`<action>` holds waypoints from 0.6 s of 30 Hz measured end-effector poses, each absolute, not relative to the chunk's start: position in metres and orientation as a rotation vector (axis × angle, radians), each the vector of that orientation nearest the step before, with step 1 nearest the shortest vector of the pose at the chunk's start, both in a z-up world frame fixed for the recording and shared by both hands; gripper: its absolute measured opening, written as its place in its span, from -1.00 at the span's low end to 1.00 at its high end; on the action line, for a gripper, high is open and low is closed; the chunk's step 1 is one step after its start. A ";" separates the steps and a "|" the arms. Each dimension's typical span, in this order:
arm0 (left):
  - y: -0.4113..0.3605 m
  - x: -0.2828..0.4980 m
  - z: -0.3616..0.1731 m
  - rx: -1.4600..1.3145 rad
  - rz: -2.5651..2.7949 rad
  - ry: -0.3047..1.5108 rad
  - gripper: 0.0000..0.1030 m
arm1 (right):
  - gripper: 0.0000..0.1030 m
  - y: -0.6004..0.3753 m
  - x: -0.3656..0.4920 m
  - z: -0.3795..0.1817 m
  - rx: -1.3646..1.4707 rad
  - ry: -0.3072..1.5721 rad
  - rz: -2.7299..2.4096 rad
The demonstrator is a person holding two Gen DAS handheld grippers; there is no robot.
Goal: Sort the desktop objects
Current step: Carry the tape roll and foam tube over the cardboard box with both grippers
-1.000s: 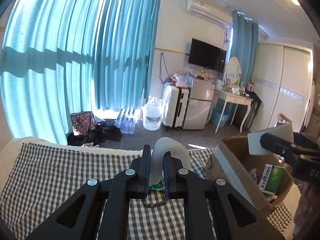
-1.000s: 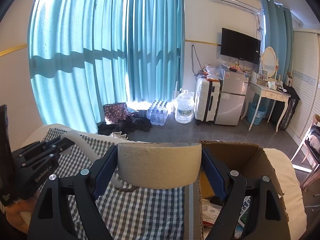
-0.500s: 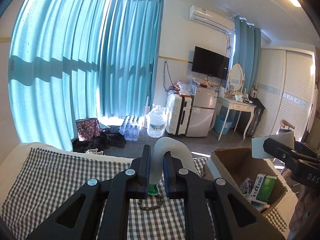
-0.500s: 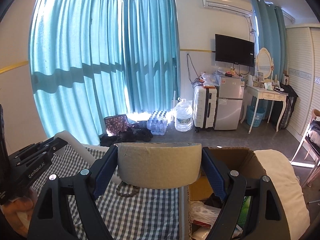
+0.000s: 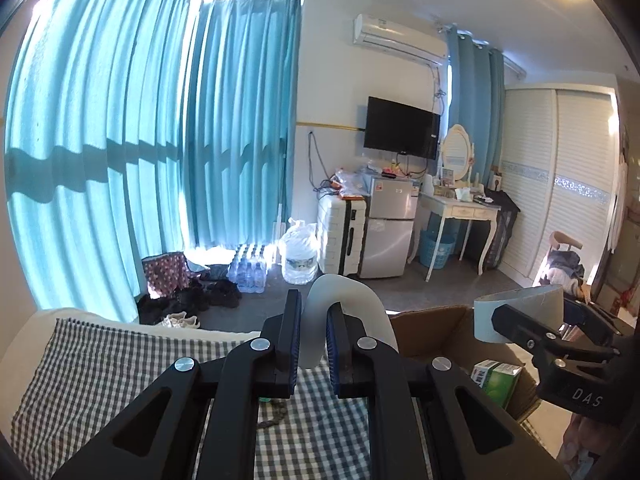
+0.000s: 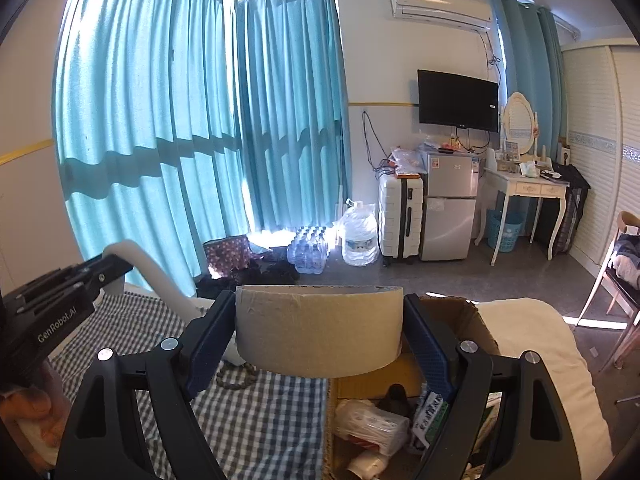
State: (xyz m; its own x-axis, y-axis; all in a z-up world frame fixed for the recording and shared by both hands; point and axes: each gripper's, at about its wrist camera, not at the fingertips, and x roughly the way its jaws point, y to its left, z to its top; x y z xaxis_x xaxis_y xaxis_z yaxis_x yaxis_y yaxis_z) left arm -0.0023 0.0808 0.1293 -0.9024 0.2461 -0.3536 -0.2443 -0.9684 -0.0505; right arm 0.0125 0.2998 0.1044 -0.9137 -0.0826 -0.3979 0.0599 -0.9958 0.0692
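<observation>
The right gripper (image 6: 320, 332), jaws spread wide and clamped across a roll of brown packing tape (image 6: 318, 330), hangs over the near left corner of the open cardboard box (image 6: 480, 320), which lies just ahead and to its right on the checked table (image 6: 260, 420). The left gripper (image 5: 313, 340), jaws nearly together, pinches a curved white plastic piece (image 5: 348, 300) upright, left of the box. Both point slightly downward.

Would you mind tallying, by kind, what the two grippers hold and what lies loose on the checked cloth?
Tape rolls, held: 1
White curved pieces, held: 1
Bead strings on the cloth: 1
Total: 3
</observation>
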 end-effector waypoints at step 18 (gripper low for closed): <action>0.208 -0.011 0.138 -0.506 2.705 0.073 -0.78 | 0.60 0.422 0.030 0.093 0.707 -0.189 -3.148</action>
State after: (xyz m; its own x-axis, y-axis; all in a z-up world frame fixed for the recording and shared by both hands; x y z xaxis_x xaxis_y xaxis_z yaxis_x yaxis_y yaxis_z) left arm -0.0106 0.2080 0.1384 -0.8602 0.3634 -0.3577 -0.3823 -0.9238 -0.0192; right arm 0.0298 0.4216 0.0935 -0.9004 0.0621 -0.4307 -0.1132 -0.9891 0.0942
